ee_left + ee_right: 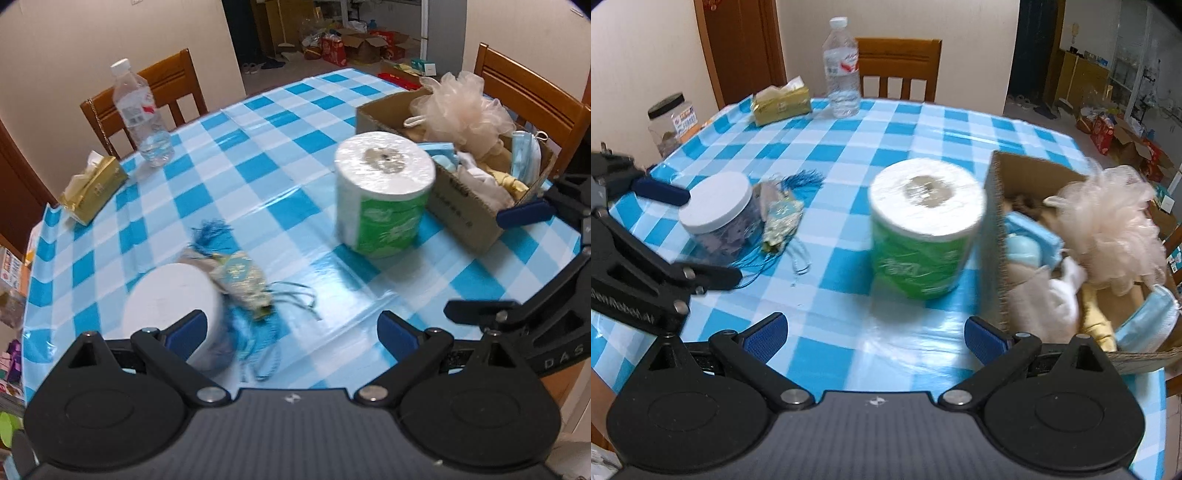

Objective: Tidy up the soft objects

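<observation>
A toilet paper roll (382, 192) in green wrap stands upright on the checked table, next to a cardboard box (461, 210); it also shows in the right wrist view (923, 232). The box (993, 236) holds a peach bath pouf (1108, 229), face masks (1145, 325) and cloths. A small embroidered pouch with blue tassel (240, 277) lies beside a white-lidded jar (173, 310). My left gripper (291, 332) is open and empty, low over the table near the jar. My right gripper (875, 336) is open and empty, in front of the roll.
A water bottle (142, 114) and a gold tissue pack (94, 188) stand at the table's far side. Wooden chairs (897, 70) surround the table. A clear jar with black lid (670, 122) stands off the table's left edge. Boxes litter the floor beyond.
</observation>
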Demonstrator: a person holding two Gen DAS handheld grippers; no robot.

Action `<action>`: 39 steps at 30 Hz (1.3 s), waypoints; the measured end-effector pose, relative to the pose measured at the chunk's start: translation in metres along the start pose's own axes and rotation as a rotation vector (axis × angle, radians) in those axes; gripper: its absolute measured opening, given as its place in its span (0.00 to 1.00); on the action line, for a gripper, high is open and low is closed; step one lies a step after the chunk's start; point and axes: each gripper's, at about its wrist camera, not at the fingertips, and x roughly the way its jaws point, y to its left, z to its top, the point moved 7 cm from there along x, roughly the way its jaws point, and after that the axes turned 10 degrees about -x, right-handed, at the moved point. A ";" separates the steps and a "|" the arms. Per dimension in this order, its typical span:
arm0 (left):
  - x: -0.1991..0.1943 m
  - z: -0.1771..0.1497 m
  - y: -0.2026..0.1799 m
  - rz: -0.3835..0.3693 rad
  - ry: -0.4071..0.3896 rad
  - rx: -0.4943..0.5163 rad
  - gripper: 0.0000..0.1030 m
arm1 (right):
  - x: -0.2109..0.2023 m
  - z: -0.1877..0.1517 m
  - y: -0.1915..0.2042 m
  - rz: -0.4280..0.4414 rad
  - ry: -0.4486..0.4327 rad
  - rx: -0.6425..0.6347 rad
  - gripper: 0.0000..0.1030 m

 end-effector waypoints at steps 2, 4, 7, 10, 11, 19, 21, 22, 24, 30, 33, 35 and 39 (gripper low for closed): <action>-0.002 -0.001 0.010 -0.008 -0.008 0.000 0.95 | 0.005 0.002 0.013 -0.004 0.014 -0.012 1.00; -0.005 -0.001 0.022 -0.008 -0.016 -0.004 0.95 | 0.009 0.002 0.024 0.010 0.032 -0.023 1.00; -0.007 -0.001 0.039 0.005 -0.016 -0.027 0.95 | 0.016 0.005 0.036 0.031 0.052 -0.041 1.00; -0.006 -0.002 0.056 0.026 -0.014 -0.065 0.95 | 0.027 0.009 0.046 0.058 0.064 -0.067 1.00; -0.005 -0.002 0.061 0.038 -0.013 -0.080 0.95 | 0.032 0.011 0.049 0.071 0.065 -0.080 1.00; -0.002 -0.005 0.094 0.140 0.012 -0.176 0.95 | 0.071 0.033 0.071 0.138 0.045 -0.158 1.00; -0.001 -0.004 0.101 0.169 0.013 -0.197 0.95 | 0.081 0.040 0.075 0.150 0.030 -0.174 1.00; -0.001 -0.003 0.104 0.174 0.011 -0.209 0.95 | 0.086 0.044 0.077 0.151 0.023 -0.184 1.00; 0.001 -0.001 0.111 0.192 0.010 -0.232 0.95 | 0.097 0.050 0.080 0.146 0.012 -0.202 1.00; 0.005 0.005 0.124 0.232 0.015 -0.260 0.95 | 0.121 0.068 0.082 0.148 -0.015 -0.217 1.00; 0.009 0.008 0.128 0.242 0.020 -0.265 0.95 | 0.131 0.074 0.083 0.155 -0.023 -0.217 1.00; 0.013 0.009 0.130 0.244 0.026 -0.267 0.95 | 0.138 0.076 0.084 0.150 -0.022 -0.224 1.00; 0.020 0.011 0.131 0.242 0.035 -0.262 0.95 | 0.148 0.078 0.086 0.142 -0.015 -0.241 1.00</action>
